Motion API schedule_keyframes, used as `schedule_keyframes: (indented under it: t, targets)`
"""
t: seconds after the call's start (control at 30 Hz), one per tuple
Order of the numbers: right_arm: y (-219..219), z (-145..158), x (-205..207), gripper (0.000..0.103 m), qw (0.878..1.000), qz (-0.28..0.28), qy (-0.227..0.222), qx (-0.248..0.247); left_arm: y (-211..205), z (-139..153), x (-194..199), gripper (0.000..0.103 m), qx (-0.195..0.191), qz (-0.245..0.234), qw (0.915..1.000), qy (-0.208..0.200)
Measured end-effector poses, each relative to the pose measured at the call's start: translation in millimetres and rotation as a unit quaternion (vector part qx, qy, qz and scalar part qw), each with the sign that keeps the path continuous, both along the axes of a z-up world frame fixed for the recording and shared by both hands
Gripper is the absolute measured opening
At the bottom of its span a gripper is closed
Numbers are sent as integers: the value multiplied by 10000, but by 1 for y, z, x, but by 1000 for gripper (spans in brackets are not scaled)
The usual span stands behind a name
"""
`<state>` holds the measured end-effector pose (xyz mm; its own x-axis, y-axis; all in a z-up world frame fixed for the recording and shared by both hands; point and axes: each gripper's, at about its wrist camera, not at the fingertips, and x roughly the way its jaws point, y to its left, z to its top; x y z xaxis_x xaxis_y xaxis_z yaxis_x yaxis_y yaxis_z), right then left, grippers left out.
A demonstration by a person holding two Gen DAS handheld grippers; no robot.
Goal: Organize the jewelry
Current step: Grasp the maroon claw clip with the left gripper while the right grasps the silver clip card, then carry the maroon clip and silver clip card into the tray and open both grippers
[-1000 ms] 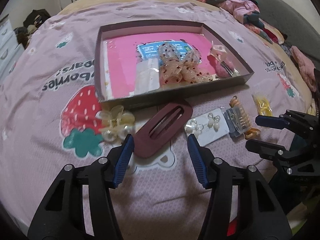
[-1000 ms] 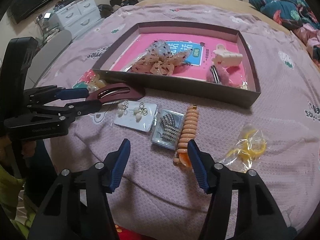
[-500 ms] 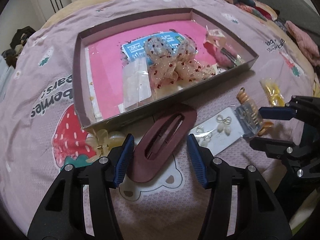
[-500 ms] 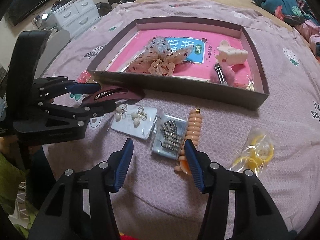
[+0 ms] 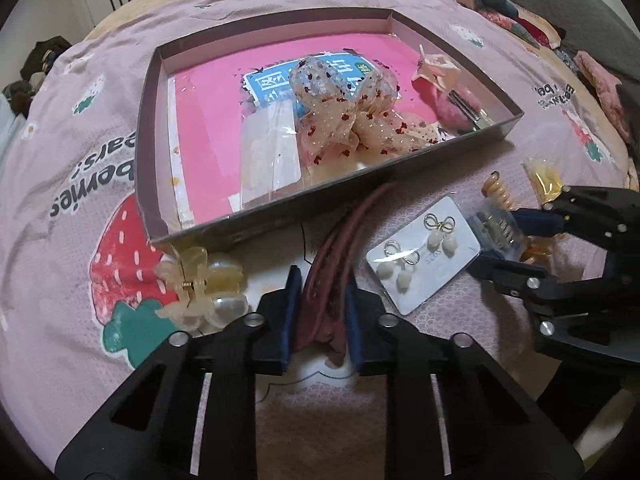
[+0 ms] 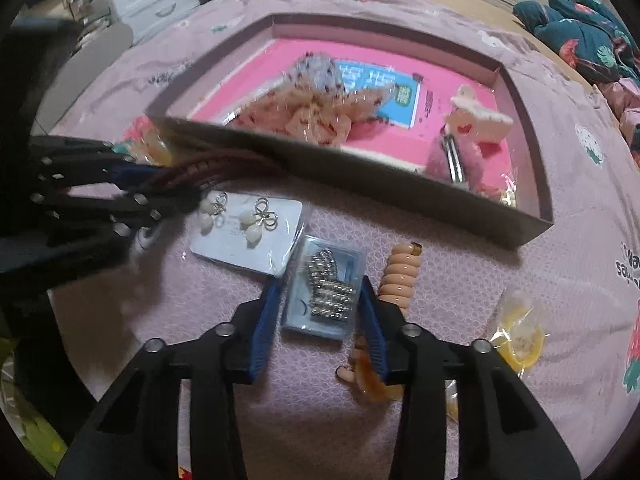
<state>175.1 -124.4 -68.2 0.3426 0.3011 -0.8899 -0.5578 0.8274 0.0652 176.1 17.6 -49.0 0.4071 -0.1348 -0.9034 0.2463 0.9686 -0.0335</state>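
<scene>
In front of the shallow box (image 5: 188,224), on the pink bedspread (image 5: 72,152), lies the loose jewelry. The left gripper (image 5: 320,312) has just closed and now pinches the maroon hair clip (image 5: 340,240). The clip stands on edge, its long axis running from the pads up and away toward the box's near wall, far end almost at that wall.

The right gripper (image 6: 318,320) has also been closing. Its jaws straddle the clear packet of silver clips (image 6: 326,292), long axis pointing toward the box. Whether the pads press on the packet, I cannot tell.

Between the two grippers, in front of the box: earring card (image 5: 424,256). Right of the packet: peach spiral hair tie (image 6: 400,276), long axis toward the box. Farther right: yellow item in a clear bag (image 6: 518,336). Beside the box's near left corner: pearl claw clip (image 5: 204,288).

Box contents: pink liner with a blue label, dotted sheer bow (image 5: 352,120) mid-box, clear pouch (image 5: 270,156) left of the bow, cream claw clip (image 6: 478,116) and pink fuzzy clip (image 6: 452,160) at the right end.
</scene>
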Motion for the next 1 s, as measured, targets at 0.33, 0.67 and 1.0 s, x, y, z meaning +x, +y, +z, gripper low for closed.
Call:
schedule_keyframes:
  t: [0.33,0.67,1.0]
  targets:
    - [-13,13,-13,33,9991,16,83,414,5,3,-16,11,-312,197,9993,-11]
    - [-26,29,-25,32,9977,-75,16,669,13,11,-38,9,-620,565,9965,-26]
    - [-31,43,-33,32,9964,-62,-118,840,28,28,-57,8,-640,846,9941,-220]
